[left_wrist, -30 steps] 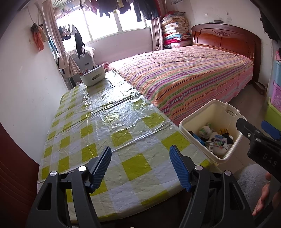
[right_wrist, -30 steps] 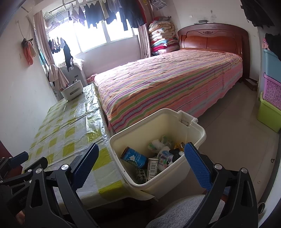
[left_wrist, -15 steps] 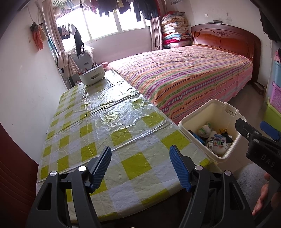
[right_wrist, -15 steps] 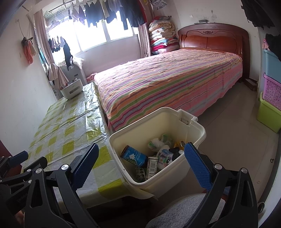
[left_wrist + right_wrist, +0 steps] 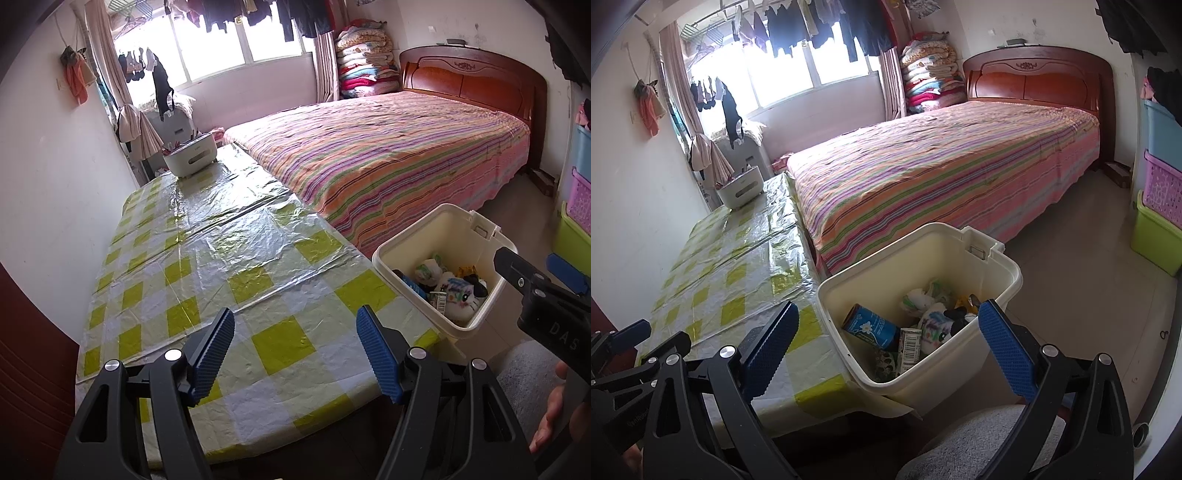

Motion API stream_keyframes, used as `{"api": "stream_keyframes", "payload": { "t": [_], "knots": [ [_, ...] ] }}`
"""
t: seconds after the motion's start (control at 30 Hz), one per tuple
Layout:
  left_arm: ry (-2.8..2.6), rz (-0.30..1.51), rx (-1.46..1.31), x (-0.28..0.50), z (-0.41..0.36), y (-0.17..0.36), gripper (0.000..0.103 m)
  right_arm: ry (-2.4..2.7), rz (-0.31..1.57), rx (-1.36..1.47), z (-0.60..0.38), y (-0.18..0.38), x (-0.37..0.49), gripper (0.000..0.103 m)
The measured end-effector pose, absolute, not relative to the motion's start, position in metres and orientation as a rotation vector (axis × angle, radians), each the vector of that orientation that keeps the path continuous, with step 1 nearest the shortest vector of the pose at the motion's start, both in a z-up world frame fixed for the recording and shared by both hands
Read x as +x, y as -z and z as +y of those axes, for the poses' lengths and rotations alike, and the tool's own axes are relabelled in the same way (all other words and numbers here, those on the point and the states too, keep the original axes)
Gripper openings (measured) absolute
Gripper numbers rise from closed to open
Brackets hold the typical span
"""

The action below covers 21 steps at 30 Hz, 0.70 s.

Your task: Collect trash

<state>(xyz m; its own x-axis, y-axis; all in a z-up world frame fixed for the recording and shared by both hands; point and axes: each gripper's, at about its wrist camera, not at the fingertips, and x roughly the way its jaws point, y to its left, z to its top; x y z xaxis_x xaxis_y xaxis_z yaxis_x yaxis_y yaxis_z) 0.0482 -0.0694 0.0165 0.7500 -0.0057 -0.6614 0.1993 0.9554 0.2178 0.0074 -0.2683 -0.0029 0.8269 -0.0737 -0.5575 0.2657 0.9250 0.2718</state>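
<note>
Blue ribbed pads of the left gripper stand wide apart with nothing between them, hanging above the near end of the table and its yellow-and-white checked cover. The right gripper is likewise spread wide and empty, poised over the near rim of the cream trash bin, which sits just beside the table's near right corner. Inside the bin lies the collected trash: a blue can on its side, its long axis slanting from upper left to lower right with the flower print facing up, a small barcoded carton standing roughly upright against it, a white cartoon-printed wrapper and a crumpled white-and-green packet behind. Further along the table, at its far end, rests a white caddy. To the right stretches the striped bed with its wooden headboard.
</note>
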Motion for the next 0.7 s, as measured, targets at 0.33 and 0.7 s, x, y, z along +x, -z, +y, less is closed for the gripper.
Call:
{"api": "stream_keyframes", "payload": {
  "t": [0.33, 0.7],
  "knots": [
    [0.115, 0.717, 0.272, 0.0477, -0.0689, -0.0186, 0.067, 0.183, 0.572, 0.348, -0.2685, 0.0028, 0.0066, 0.096],
    [0.126, 0.714, 0.278, 0.0457, -0.0721, -0.0191, 0.067, 0.185, 0.573, 0.351, -0.2678, -0.002, 0.0051, 0.096]
  ]
}}
